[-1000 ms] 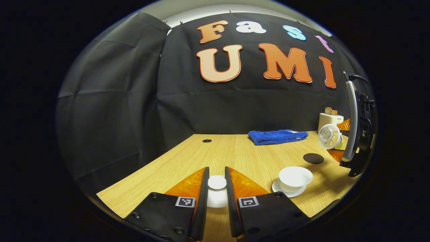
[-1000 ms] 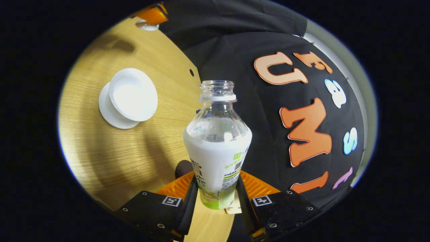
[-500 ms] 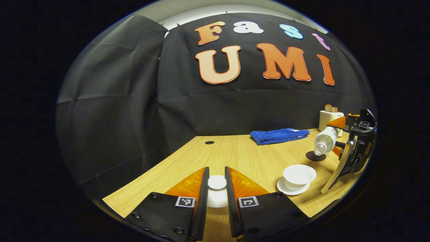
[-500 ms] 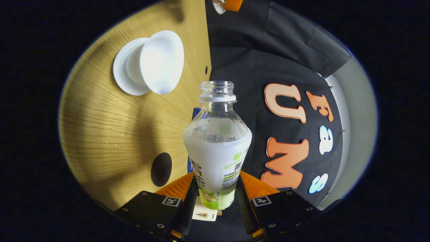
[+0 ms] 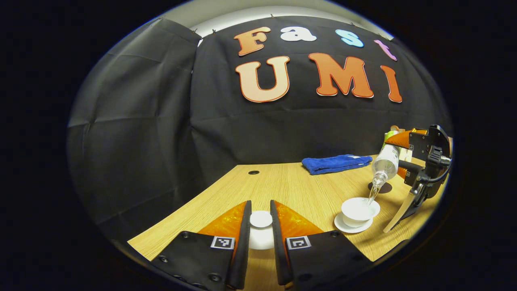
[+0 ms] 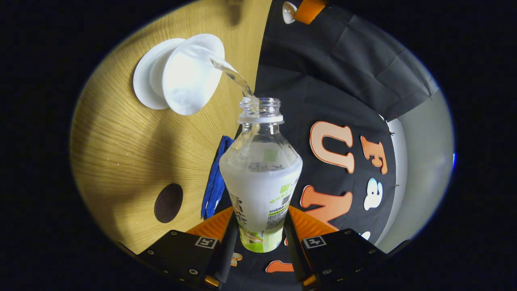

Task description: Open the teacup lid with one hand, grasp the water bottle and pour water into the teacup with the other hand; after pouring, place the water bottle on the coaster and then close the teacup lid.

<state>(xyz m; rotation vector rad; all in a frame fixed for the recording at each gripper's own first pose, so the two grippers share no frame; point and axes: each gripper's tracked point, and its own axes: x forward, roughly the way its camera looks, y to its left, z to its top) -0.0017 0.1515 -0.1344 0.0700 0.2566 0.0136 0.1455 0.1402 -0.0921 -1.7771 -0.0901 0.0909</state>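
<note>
In the left gripper view my left gripper (image 5: 261, 226) is shut on the white teacup lid (image 5: 261, 219), held above the table's near edge. To the right, the white teacup (image 5: 357, 209) stands uncovered on its saucer (image 5: 343, 226). My right gripper (image 6: 259, 238) is shut on the clear water bottle (image 6: 260, 173), tipped mouth-down toward the teacup (image 6: 190, 74). A thin stream of water (image 6: 232, 75) runs from the bottle's mouth into the cup. The bottle (image 5: 385, 161) and the right gripper (image 5: 404, 159) hang above the cup's right side. The dark round coaster (image 6: 168, 203) lies behind the cup.
A folded blue towel (image 5: 335, 163) lies at the back of the wooden table (image 5: 282, 186). A small hole (image 5: 253, 172) sits in the tabletop at the back left. A pale boxy object (image 5: 391, 133) stands behind the bottle.
The right gripper has tipped the bottle further and brought its mouth over the cup; water now flows out. The left gripper has stayed still with the lid.
</note>
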